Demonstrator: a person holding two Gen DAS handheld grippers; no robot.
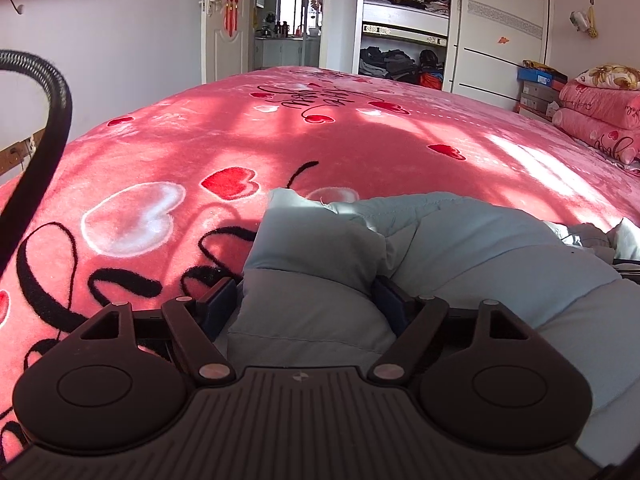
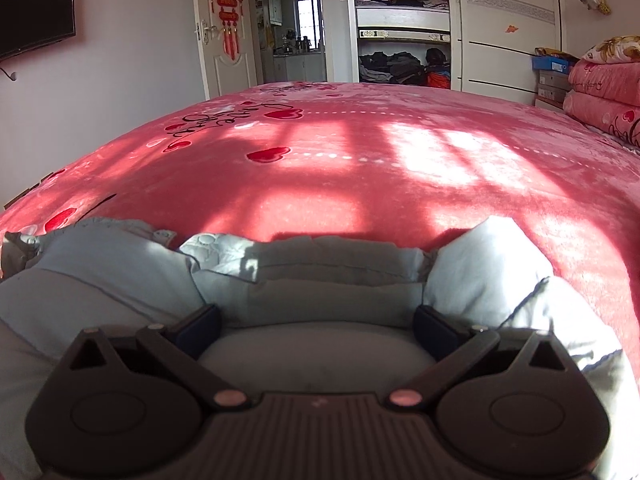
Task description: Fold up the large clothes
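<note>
Here, left tool (image 1: 308,292) tilted down, spread (right tool (image 2: 318,322) too), over quilted coat (image 1: 460,248).

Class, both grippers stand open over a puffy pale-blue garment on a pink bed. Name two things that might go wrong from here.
1. The left gripper straddles a thick padded fold of the garment; closing might catch several layers.
2. The right gripper sits over bunched padding, so the puffy fabric may spring open on the bedspread.
</note>
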